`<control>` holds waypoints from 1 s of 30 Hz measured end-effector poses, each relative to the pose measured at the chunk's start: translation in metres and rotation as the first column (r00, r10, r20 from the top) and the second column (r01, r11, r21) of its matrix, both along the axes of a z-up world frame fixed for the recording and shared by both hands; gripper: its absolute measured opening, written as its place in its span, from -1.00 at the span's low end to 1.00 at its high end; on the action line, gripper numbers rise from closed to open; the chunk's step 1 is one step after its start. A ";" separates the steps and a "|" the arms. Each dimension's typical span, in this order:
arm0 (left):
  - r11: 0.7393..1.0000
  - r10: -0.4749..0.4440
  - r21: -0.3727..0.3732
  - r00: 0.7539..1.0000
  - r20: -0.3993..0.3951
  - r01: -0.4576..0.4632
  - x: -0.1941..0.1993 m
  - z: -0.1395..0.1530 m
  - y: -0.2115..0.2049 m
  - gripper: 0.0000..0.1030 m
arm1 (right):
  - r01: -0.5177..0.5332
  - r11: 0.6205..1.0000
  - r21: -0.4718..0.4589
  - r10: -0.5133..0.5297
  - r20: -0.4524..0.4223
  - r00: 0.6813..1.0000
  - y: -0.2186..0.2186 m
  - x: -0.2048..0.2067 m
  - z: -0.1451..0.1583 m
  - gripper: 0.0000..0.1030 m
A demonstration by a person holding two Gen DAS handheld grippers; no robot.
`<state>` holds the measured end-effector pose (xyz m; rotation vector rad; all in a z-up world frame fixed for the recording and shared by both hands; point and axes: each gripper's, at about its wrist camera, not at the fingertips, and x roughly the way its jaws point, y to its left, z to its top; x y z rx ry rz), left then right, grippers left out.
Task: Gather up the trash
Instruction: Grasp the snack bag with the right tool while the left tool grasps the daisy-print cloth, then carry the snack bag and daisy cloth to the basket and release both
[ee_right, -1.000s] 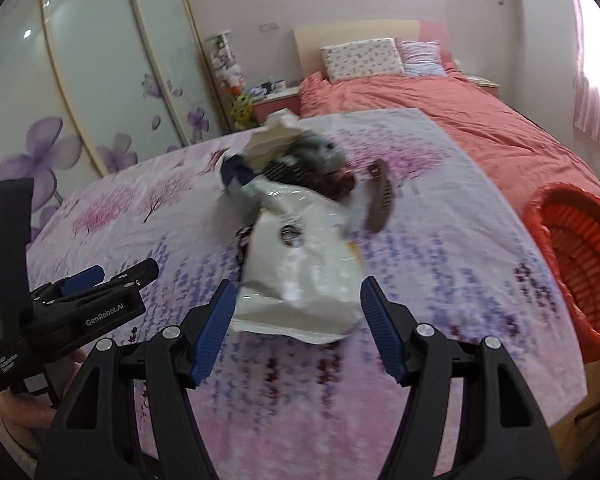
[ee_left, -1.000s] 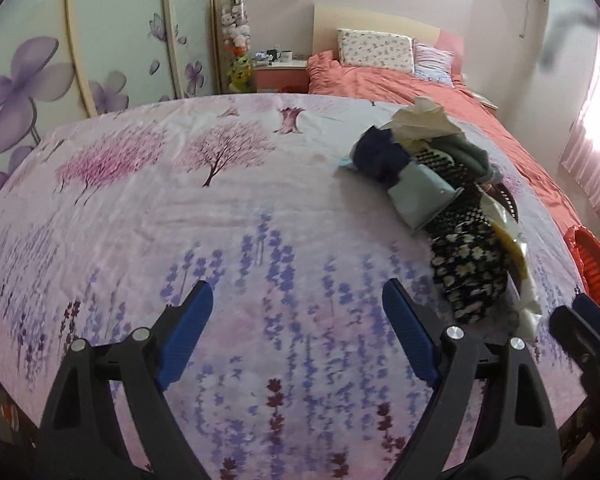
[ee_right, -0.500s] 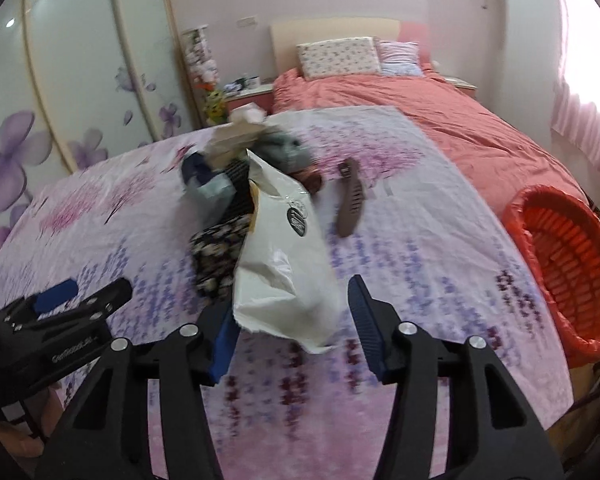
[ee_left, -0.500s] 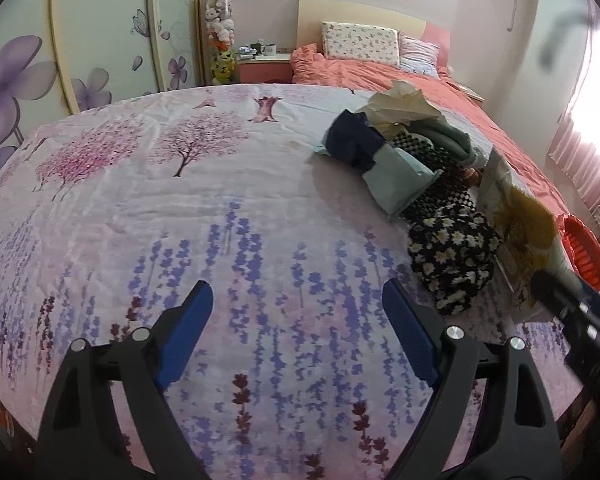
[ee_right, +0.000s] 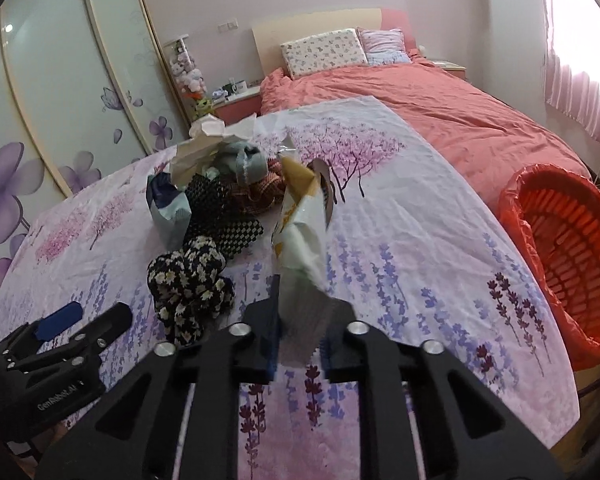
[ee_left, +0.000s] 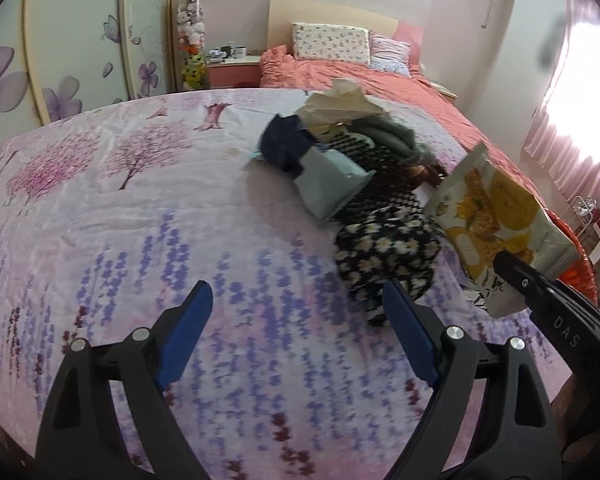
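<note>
My right gripper (ee_right: 300,320) is shut on a white and yellow snack bag (ee_right: 300,220) and holds it upright above the floral bedspread. The bag also shows in the left wrist view (ee_left: 496,224), pinched by the right gripper (ee_left: 512,276). My left gripper (ee_left: 296,336) is open and empty over the bedspread, left of the bag; it shows in the right wrist view (ee_right: 80,320). A pile of clothes with crumpled paper (ee_right: 204,136) and a blue-white packet (ee_right: 168,208) lies beyond. An orange basket (ee_right: 572,240) with a red liner stands at the bed's right side.
The bedspread (ee_left: 140,200) covers the near bed. A floral black garment (ee_left: 384,252) lies just ahead of the left gripper. A red duvet (ee_right: 440,112) with pillows lies behind. A wardrobe with purple flowers (ee_right: 40,120) stands at the left.
My right gripper has shut on the snack bag and lifted it upright off the bedspread. My left gripper has moved towards the clothes pile and stays open.
</note>
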<state>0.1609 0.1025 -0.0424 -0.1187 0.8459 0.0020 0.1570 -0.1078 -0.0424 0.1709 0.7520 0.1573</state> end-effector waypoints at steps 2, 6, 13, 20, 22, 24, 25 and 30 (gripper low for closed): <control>1.000 -0.011 0.002 1.000 0.000 0.011 0.004 0.000 -0.007 0.64 | -0.002 1.000 0.008 0.002 0.020 1.000 -0.005 -0.003 0.004 -0.77; 0.999 -0.033 0.008 0.999 -0.008 0.033 0.012 -0.004 -0.024 0.64 | 0.016 1.000 0.017 -0.017 0.052 0.998 -0.018 -0.008 0.012 -0.81; 0.998 -0.055 0.036 0.998 -0.025 0.056 0.029 -0.014 -0.050 0.64 | 0.057 0.998 0.028 -0.059 0.082 0.995 -0.041 -0.019 0.018 -0.81; 0.998 -0.052 0.030 0.997 -0.065 0.054 0.049 -0.025 -0.060 0.28 | 0.090 0.995 0.038 -0.093 0.068 0.993 -0.062 -0.021 0.013 -0.81; 0.998 -0.057 0.020 0.996 -0.072 0.058 0.052 -0.026 -0.061 0.12 | 0.099 0.994 0.041 -0.101 0.066 0.993 -0.067 -0.022 0.012 -0.81; 0.998 -0.069 0.003 0.995 -0.070 0.069 0.052 -0.025 -0.061 -0.15 | 0.106 0.993 0.043 -0.108 0.066 0.992 -0.071 -0.022 0.011 -0.81; 0.997 -0.076 -0.009 0.995 -0.068 0.075 0.051 -0.024 -0.060 -0.27 | 0.110 0.993 0.044 -0.113 0.067 0.991 -0.071 -0.022 0.011 -0.81; 0.996 -0.089 -0.026 0.995 -0.036 0.088 0.045 -0.015 -0.057 -0.52 | 0.127 0.990 0.054 -0.131 0.081 0.988 -0.080 -0.025 0.014 -0.81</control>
